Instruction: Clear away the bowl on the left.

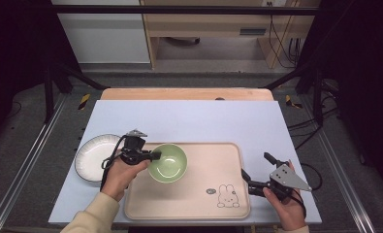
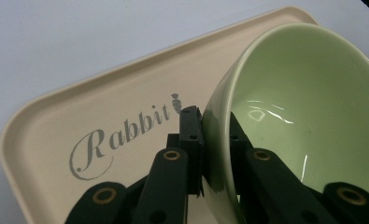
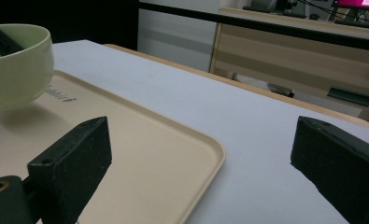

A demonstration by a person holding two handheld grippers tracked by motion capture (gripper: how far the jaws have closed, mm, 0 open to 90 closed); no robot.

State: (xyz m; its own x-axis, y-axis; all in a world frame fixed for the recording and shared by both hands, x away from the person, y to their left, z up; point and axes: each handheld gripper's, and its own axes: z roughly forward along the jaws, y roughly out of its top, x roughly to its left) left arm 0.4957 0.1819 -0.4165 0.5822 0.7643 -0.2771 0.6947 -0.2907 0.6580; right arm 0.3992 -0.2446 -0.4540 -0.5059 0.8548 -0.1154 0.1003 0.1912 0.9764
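In the high view we see the left gripper left of centre in the frame, clamped on the near-left rim of the green bowl. The bowl sits over the upper left part of the beige tray, which fills the lower middle of that frame. In the left gripper view our jaws pinch the bowl's wall, one jaw outside and one inside, and the bowl looks tipped, its opening turned toward the right of the frame; the tray with its "Rabbit" lettering lies behind.

A white plate lies at the left of the high view, just off the tray's left edge, on the pale table.

The right gripper hovers at the lower right, just past the tray's right edge, its jaws standing wide apart with nothing between them. In the right gripper view the bowl appears in the upper left, and the tray's corner lies between the jaws.
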